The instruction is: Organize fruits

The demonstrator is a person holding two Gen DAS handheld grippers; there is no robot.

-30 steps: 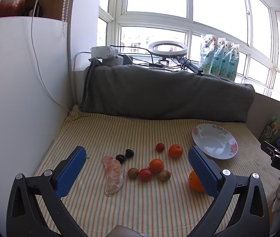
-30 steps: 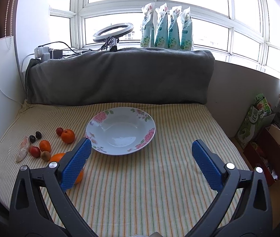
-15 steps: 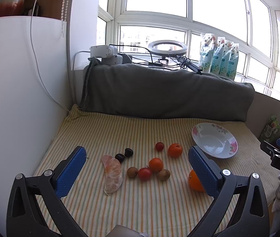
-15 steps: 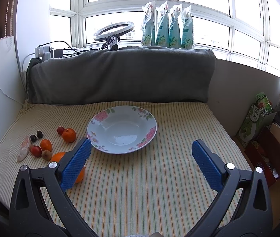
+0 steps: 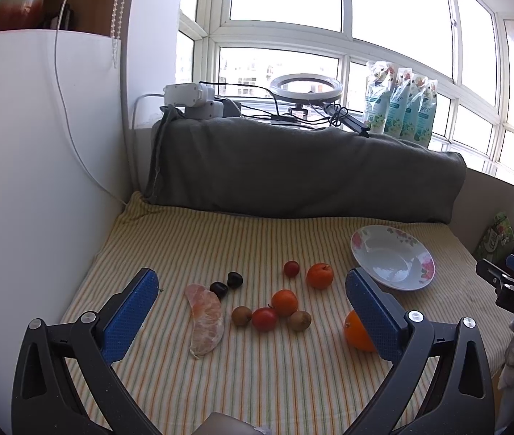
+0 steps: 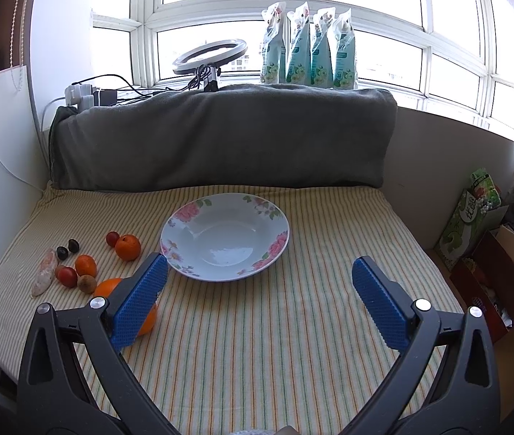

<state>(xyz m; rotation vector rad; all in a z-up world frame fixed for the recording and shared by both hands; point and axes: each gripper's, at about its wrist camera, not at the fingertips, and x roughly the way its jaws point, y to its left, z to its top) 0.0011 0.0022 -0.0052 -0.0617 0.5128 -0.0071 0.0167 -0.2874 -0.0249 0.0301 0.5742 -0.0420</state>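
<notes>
while both the left gripper (image 5: 251,306) and the right gripper (image 6: 259,291) hover released and hold nothing, the fruits (image 5: 284,302) lie on the striped cloth (image 5: 257,362) — just left of the empty flowered plate (image 6: 225,235).

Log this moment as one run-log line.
left gripper: open, empty, above fruits | right gripper: open, empty, before plate | plate: empty | large orange, fruits on striped cloth
</notes>
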